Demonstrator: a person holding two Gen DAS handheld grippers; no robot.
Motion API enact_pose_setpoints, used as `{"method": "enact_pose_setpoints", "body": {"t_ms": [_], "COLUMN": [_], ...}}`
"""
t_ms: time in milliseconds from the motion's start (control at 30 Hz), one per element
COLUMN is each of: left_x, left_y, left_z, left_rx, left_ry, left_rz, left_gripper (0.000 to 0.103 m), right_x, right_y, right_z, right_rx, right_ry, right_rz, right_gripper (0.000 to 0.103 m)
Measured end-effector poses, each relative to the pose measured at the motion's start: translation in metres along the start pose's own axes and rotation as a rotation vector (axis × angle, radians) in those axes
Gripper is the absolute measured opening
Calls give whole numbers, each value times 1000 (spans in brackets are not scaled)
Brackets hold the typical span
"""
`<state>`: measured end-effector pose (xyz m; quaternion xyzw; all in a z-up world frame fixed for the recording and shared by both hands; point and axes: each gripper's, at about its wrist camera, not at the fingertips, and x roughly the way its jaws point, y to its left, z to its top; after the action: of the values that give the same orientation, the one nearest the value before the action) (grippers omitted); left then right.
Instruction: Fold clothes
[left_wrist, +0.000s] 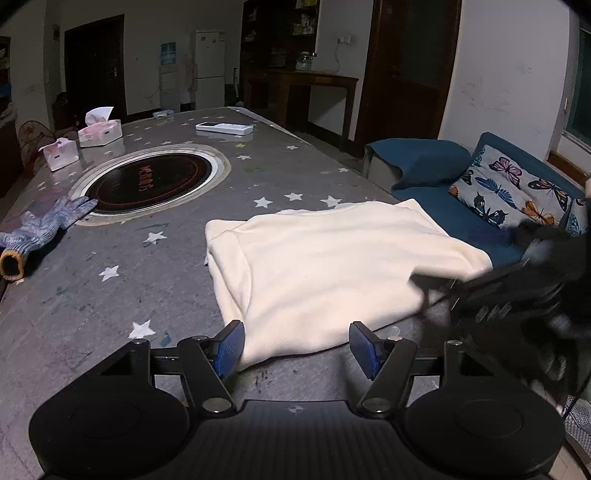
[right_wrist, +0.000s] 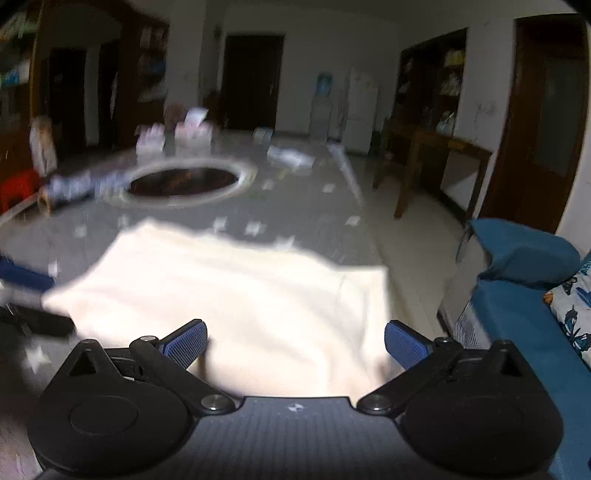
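A cream garment (left_wrist: 332, 266) lies folded flat on the grey star-patterned table (left_wrist: 110, 295), near its right edge. My left gripper (left_wrist: 297, 347) is open at the garment's near edge, its blue pads either side of the near corner. My right gripper (right_wrist: 295, 343) is open over the garment (right_wrist: 240, 295), which shows blurred in the right wrist view. The right gripper also shows as a dark blurred shape at the garment's right side in the left wrist view (left_wrist: 498, 295). The left gripper's blue tip (right_wrist: 22, 275) shows at the left edge of the right wrist view.
A round black cooktop inset (left_wrist: 151, 181) sits mid-table. A grey work glove (left_wrist: 44, 229) lies at the left. Two tissue boxes (left_wrist: 99, 131) and a white remote (left_wrist: 225, 128) are at the far end. A blue sofa with a butterfly cushion (left_wrist: 509, 188) stands right of the table.
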<state>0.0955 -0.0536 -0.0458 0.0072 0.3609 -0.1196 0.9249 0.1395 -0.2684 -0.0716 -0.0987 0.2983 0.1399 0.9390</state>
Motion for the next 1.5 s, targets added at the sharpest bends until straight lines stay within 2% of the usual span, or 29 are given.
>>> {"method": "enact_pose_setpoints", "body": {"t_ms": [67, 200, 367, 533, 600, 800, 933, 1100, 1233, 1500], "left_x": [-2, -3, -4, -7, -6, 3, 8, 9, 3, -12], "left_y": [3, 9, 16, 21, 23, 28, 31, 30, 26, 16], "left_z": [-2, -6, -5, -2, 1, 2, 1, -1, -5, -13], "left_rx": [-7, -24, -64, -88, -94, -116, -130, -136, -144, -138], "left_ry": [2, 12, 8, 1, -5, 12, 31, 39, 34, 20], "left_rz": [4, 14, 27, 38, 48, 75, 89, 93, 78, 63], "left_gripper": [67, 68, 68, 68, 68, 68, 69, 76, 87, 96], "right_x": [9, 1, -7, 10, 7, -4, 4, -8, -16, -27], "right_y": [5, 0, 11, 38, 43, 40, 44, 44, 43, 42], "right_z": [-6, -3, 7, 3, 1, 9, 2, -2, -5, -12], "right_rx": [-14, 27, -1, -88, -116, -97, -111, -89, -72, -33], "right_ry": [27, 18, -32, 27, 9, -32, 14, -1, 7, 27], "right_rz": [-2, 13, 39, 54, 50, 67, 84, 111, 129, 150], "right_gripper": [103, 103, 103, 103, 103, 103, 103, 103, 103, 103]}}
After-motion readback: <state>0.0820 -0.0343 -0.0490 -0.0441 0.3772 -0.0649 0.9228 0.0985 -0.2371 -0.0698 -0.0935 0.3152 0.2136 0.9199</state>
